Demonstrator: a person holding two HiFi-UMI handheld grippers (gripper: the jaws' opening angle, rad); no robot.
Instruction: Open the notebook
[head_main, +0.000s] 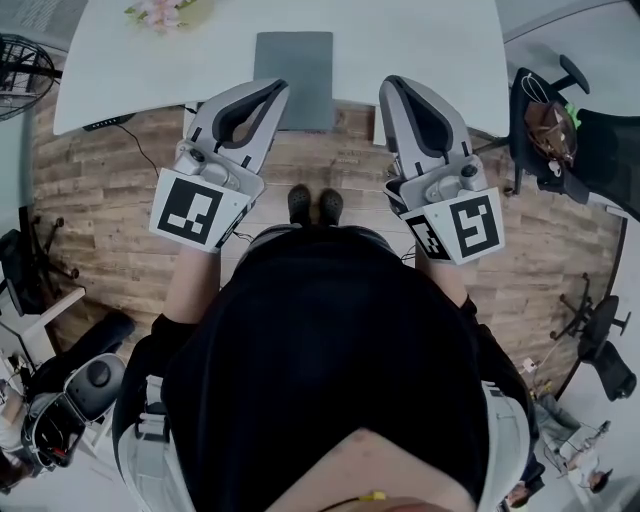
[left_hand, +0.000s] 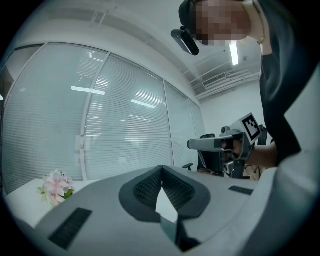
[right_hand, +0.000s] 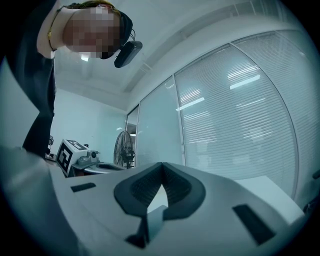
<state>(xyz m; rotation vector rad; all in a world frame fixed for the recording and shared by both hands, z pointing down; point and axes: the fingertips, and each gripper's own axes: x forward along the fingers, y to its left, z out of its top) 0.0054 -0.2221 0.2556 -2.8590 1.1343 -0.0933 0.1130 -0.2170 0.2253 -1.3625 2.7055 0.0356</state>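
Notebook (head_main: 293, 70) shut, flat at 12 o'clock on table (head_main: 420, 50), within reach; left gripper (head_main: 272, 90), right gripper (head_main: 395, 85) flanking, jaws together, empty, poised to approach.

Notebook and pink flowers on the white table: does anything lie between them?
No. In the head view, only bare white table separates the closed grey notebook from the flowers.

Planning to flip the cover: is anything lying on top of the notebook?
Nothing shows on the grey notebook; its cover looks bare on the white table. The left gripper hides its near left corner, so that bit cannot be checked.
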